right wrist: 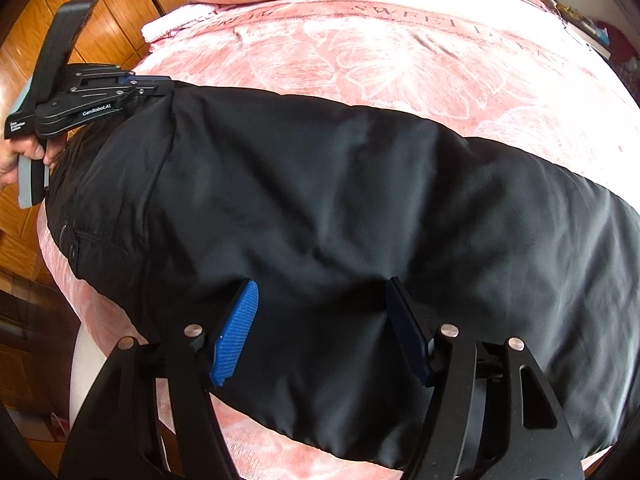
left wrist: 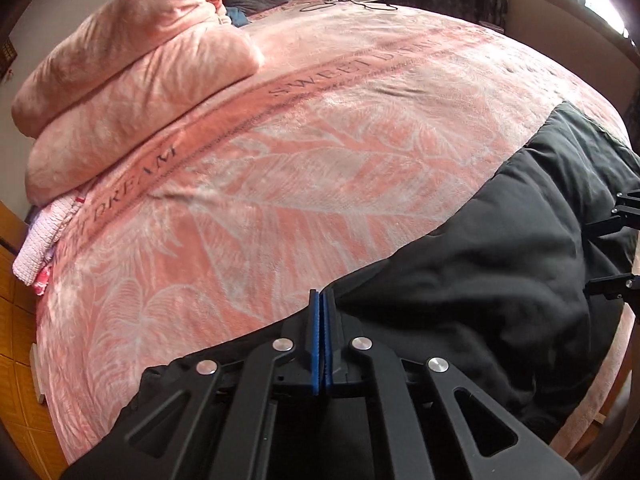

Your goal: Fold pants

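Home bedroom: bed (left wrist: 320, 128) under pink blanket, folded duvet (left wrist: 132, 64), wooden wardrobe (right wrist: 80, 20).

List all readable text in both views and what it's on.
"SWEET DREAM": woven along the darker band of the pink blanket, repeated; the repeats are cut off or blurred.
"GenRobot.AI": white print on the side of the left gripper, seen from the right wrist view.
Small white label on the left gripper's rear body: too small to read.
Black pants: no text visible.
Right gripper: no text visible.
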Tool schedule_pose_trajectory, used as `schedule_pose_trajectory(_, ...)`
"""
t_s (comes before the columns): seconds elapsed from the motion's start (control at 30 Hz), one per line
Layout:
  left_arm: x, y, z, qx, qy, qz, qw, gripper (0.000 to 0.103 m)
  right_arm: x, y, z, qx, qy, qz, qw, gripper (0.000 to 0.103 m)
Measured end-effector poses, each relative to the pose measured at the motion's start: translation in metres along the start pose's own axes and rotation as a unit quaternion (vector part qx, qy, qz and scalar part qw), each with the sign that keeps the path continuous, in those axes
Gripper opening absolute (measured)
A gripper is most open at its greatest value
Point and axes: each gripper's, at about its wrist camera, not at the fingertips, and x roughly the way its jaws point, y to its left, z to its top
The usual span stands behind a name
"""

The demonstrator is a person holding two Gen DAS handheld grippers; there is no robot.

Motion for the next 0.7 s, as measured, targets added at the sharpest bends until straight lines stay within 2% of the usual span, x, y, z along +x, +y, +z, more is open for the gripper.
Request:
schedule_pose_trajectory(0.1,0.024,-0.008,-0.012,-0.001,0.035,-0.010,0.9994,0.001,0.005,0.003,0.002,-0.009,0.000,-0.015,1.000,0.067)
schedule_pose_trajectory(0.17,0.022,-0.015,-0.016,0.005,0.020,-0.002,0.9998,0.002,0.005,0.007,0.002,-0.020,0.001,-0.024,1.000,0.067)
schedule_pose_trajectory(0.27,0.001,-0.010,-0.014,-0.056,0.000,-0.009,0.9984,0.019,-0.001,0.004,0.000,-0.012,0.000,-0.018,1.000,0.066)
schedule_pose_trajectory(0.3,-0.012,-0.008,-0.017,-0.073,-0.010,-0.006,0.9973,0.043,-0.004,0.001,0.000,-0.006,-0.003,-0.013,1.000,0.066)
schedule_pose_trajectory(0.33,-0.025,-0.007,-0.021,-0.083,-0.025,0.005,0.9963,0.072,-0.008,-0.001,-0.001,-0.001,-0.005,-0.009,1.000,0.066)
schedule_pose_trajectory(0.37,-0.038,-0.008,-0.026,-0.087,-0.039,0.023,0.9952,0.078,-0.012,-0.002,-0.002,0.003,-0.008,-0.006,1.000,0.066)
schedule_pose_trajectory(0.47,-0.051,0.004,-0.041,-0.103,-0.024,0.075,0.9915,0.074,-0.019,-0.002,-0.003,0.003,-0.011,-0.002,1.000,0.066)
schedule_pose_trajectory(0.6,-0.051,0.050,-0.059,-0.153,-0.009,0.066,0.9860,0.072,-0.019,0.003,-0.005,-0.006,-0.006,-0.005,1.000,0.066)
schedule_pose_trajectory(0.7,-0.036,0.074,-0.062,-0.143,0.016,0.066,0.9873,0.071,-0.018,0.009,-0.005,-0.009,-0.003,-0.001,1.000,0.066)
